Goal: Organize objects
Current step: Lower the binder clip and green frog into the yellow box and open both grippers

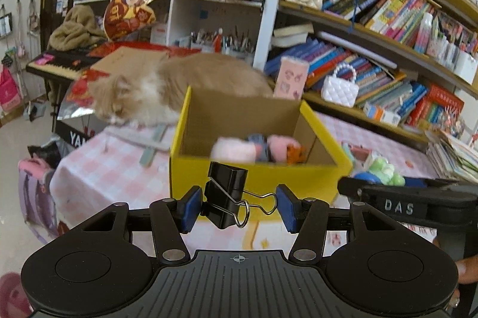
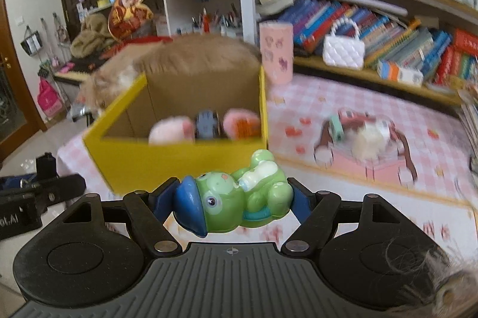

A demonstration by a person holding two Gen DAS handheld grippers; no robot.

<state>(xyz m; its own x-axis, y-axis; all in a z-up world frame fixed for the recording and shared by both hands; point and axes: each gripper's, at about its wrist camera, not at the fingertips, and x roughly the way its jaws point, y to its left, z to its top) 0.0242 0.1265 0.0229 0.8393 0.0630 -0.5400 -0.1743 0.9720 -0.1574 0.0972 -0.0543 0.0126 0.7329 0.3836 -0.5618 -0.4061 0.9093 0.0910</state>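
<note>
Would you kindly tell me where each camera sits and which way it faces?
Left wrist: behind the left tongs, which hold a binder clip; faces the yellow box, cat, shelves; fingers at right.
Right wrist: behind the right tongs, which hold a green toy; faces the same box.
Shared: box, cat, shelves.

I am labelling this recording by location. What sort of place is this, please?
Probably a lived-in home room, perhaps a study: crowded bookshelves, a cat lying on the pink checked tablecloth, and a keyboard piano behind.

The right tongs (image 2: 231, 203) clamp a green frog toy (image 2: 239, 204) before the yellow box (image 2: 167, 159).
</note>
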